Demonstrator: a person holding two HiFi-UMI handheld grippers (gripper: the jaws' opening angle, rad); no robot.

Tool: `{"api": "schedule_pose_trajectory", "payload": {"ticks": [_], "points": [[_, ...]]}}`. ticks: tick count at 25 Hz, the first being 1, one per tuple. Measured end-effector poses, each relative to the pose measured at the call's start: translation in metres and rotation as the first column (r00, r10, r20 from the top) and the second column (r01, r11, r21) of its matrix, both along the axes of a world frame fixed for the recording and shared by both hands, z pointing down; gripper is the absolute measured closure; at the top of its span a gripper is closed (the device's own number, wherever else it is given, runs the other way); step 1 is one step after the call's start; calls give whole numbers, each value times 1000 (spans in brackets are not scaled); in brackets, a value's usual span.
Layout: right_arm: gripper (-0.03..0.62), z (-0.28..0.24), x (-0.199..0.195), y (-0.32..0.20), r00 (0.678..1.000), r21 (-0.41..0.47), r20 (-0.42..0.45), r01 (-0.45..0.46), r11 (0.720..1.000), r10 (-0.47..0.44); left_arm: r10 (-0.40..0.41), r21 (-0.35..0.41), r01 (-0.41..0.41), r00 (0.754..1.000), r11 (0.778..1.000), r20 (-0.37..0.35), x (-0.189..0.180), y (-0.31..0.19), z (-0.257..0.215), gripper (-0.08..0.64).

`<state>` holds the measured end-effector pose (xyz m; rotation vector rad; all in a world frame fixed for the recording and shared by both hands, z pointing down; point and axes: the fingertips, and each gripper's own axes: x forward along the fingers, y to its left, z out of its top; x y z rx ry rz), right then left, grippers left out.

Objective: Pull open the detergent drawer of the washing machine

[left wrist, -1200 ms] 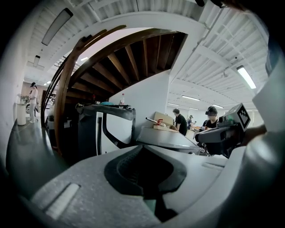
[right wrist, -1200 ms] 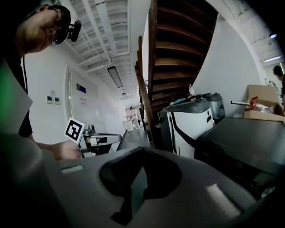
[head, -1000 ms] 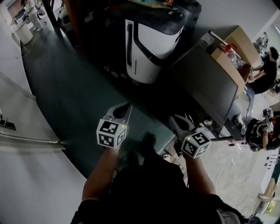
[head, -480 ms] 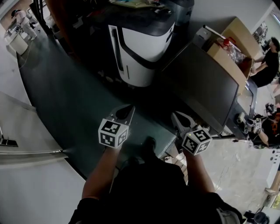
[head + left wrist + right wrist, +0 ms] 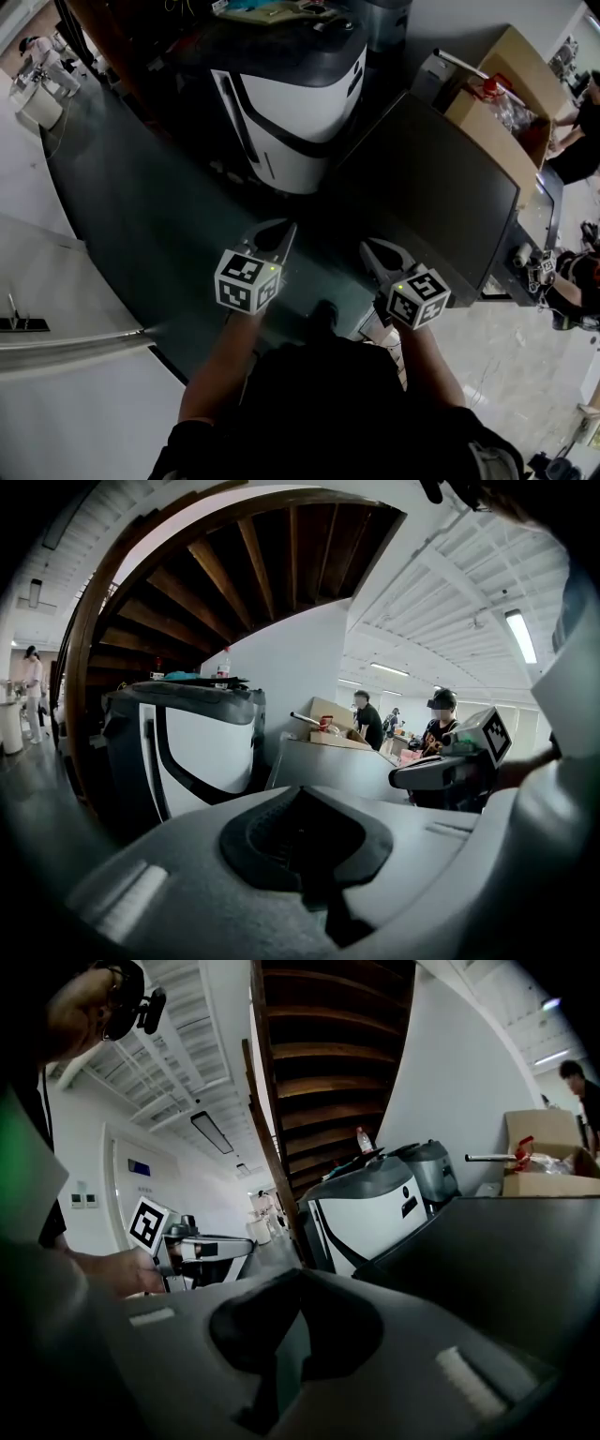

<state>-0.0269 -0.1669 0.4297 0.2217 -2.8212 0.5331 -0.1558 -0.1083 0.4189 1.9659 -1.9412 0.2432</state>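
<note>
A white machine with a black curved band [image 5: 291,103] stands ahead on the dark floor; it also shows in the left gripper view [image 5: 187,752] and the right gripper view [image 5: 366,1213]. I cannot make out a detergent drawer on it. My left gripper [image 5: 287,226] is held out in front of me, shut and empty, well short of the machine. Beside it, my right gripper [image 5: 365,247] is also shut with nothing in it. Each gripper view shows its own jaws closed, the left gripper [image 5: 305,794] and the right gripper [image 5: 295,1274].
A big dark grey cabinet [image 5: 431,187] stands right of the machine, with a cardboard box [image 5: 497,103] behind it. A wooden stair [image 5: 272,564] rises over the machine. People [image 5: 441,714] stand at the far right. A white panel [image 5: 56,281] edges the left.
The machine and the cabinet have come nearer and lower in the head view. Both grippers have travelled forward with me, still shut and side by side.
</note>
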Motion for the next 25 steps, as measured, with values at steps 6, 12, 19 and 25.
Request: {"api": "schedule_pose_trajectory", "payload": {"ticks": [6, 12, 19, 25], "points": [[589, 4, 6, -33, 1000, -15, -11, 18, 1000, -18, -13, 9, 13, 1000, 1000, 26, 0, -36, -10, 549], [589, 15, 9, -51, 999, -35, -31, -27, 999, 26, 27, 7, -27, 998, 1000, 62, -1, -62, -8, 548], [589, 20, -14, -68, 988, -15, -71, -141, 990, 139, 125, 38, -129, 988, 991, 88, -34, -95, -7, 549], [589, 15, -52, -96, 923, -15, -67, -381, 924, 379, 302, 19, -305, 949, 952, 93, -89, -117, 8, 549]]}}
